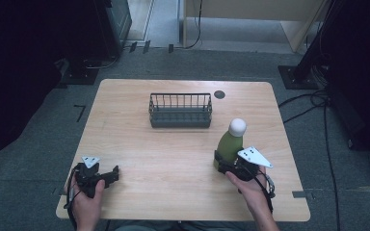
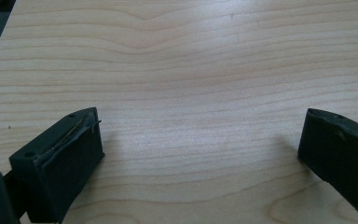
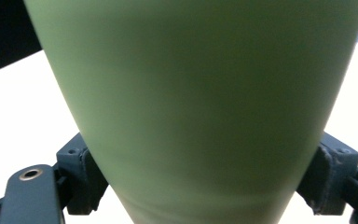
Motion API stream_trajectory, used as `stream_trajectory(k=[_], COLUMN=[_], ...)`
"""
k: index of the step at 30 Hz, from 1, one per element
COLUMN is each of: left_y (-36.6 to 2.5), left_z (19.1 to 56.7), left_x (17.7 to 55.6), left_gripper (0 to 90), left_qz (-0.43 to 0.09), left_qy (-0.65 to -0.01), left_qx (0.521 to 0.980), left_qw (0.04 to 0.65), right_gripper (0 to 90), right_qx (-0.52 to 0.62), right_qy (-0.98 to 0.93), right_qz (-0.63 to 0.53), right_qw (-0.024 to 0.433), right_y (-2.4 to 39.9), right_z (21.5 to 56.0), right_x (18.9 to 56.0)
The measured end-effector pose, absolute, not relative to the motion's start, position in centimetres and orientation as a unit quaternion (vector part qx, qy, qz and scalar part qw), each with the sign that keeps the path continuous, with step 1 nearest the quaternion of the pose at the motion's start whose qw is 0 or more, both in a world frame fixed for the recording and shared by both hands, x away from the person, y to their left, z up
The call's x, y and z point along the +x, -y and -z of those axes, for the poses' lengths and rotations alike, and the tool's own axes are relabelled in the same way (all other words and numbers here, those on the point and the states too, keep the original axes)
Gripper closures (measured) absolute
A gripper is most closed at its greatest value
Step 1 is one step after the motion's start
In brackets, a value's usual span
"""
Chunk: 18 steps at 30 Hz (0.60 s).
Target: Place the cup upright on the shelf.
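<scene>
A green bottle (image 1: 230, 144) with a white cap stands upright on the wooden table (image 1: 173, 159) at the right front. My right gripper (image 1: 225, 166) is at its base, held by a hand. In the right gripper view the bottle (image 3: 200, 84) sits between the jaws of this gripper (image 3: 205, 161), and both pads press its sides, so it is shut on the bottle. My left gripper (image 1: 112, 174) rests low at the table's left front. Its jaws stand wide apart over bare wood in the left gripper view, where the gripper (image 2: 200, 128) is open with nothing between them.
A dark wire basket (image 1: 180, 118) stands at the back middle of the table, with nothing visible in it. A small dark round disc (image 1: 219, 94) lies near the far edge. Cables (image 1: 318, 103) run across the floor at the right.
</scene>
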<state>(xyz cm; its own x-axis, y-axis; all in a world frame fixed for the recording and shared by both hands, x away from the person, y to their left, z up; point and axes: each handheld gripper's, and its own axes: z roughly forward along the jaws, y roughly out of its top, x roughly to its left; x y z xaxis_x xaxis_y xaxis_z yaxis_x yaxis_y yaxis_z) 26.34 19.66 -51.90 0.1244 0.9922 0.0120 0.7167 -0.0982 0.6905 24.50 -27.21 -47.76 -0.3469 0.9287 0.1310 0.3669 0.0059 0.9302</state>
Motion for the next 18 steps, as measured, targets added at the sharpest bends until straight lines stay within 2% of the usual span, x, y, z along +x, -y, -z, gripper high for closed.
stream_trajectory(k=[18], left_y=[-19.7], left_z=[51.9], left_x=[26.3], left_gripper=[0.1], left_qz=[-0.25], left_qy=[-0.612], left_qx=[0.697], left_qw=[0.275], right_gripper=[19.8], right_qx=[0.486], right_qy=[-0.66], right_qz=[-0.492], right_qw=[0.295], right_y=[26.1], right_z=[46.4], right_x=[25.4])
